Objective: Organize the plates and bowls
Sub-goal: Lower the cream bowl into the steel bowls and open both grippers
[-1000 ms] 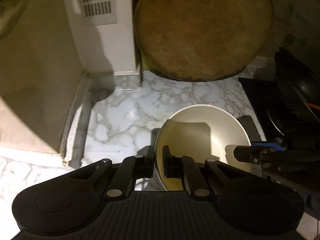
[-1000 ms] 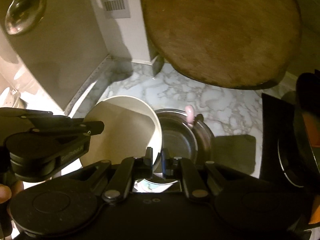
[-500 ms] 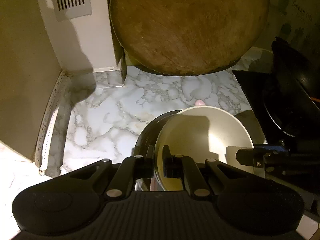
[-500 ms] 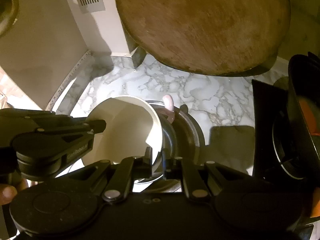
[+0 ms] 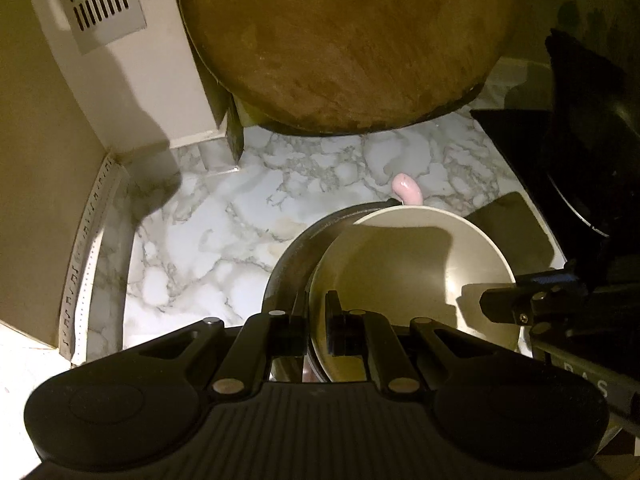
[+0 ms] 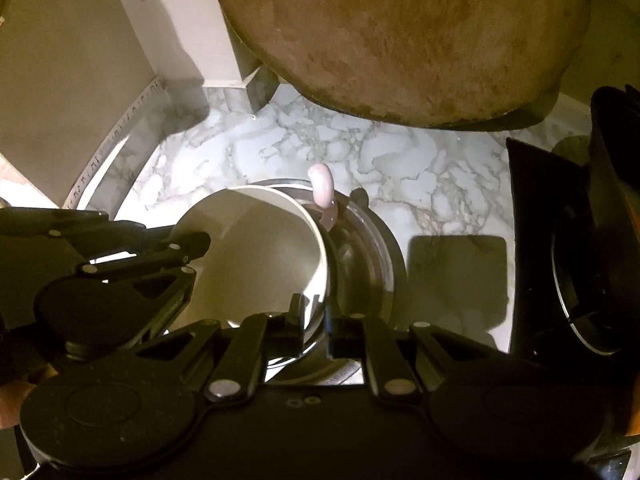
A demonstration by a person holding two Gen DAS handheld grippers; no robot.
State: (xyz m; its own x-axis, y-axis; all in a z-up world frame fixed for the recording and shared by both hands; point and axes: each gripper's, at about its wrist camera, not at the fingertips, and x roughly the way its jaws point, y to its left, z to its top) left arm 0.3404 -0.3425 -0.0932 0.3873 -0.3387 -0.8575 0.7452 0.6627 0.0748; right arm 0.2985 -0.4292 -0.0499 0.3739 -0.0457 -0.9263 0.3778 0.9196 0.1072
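Both your hand-held grippers point steeply down: left hand-held gripper [image 5: 317, 322] and right hand-held gripper [image 6: 316, 326] each pinch the white bowl's [image 5: 412, 264] near rim, over a metal pot [image 6: 372, 264].

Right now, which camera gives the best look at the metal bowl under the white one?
Right wrist view: the metal bowl shows its inner wall and rim beside the white bowl. In the left wrist view only a dark sliver shows.

Dim, warm yellow cast. Hard light from behind cameras throws sharp shadows across marble table [image 5: 208, 232]. Glare inside white bowl [image 6: 256, 256]. Strong fisheye bending at edges; right side sinks into black.
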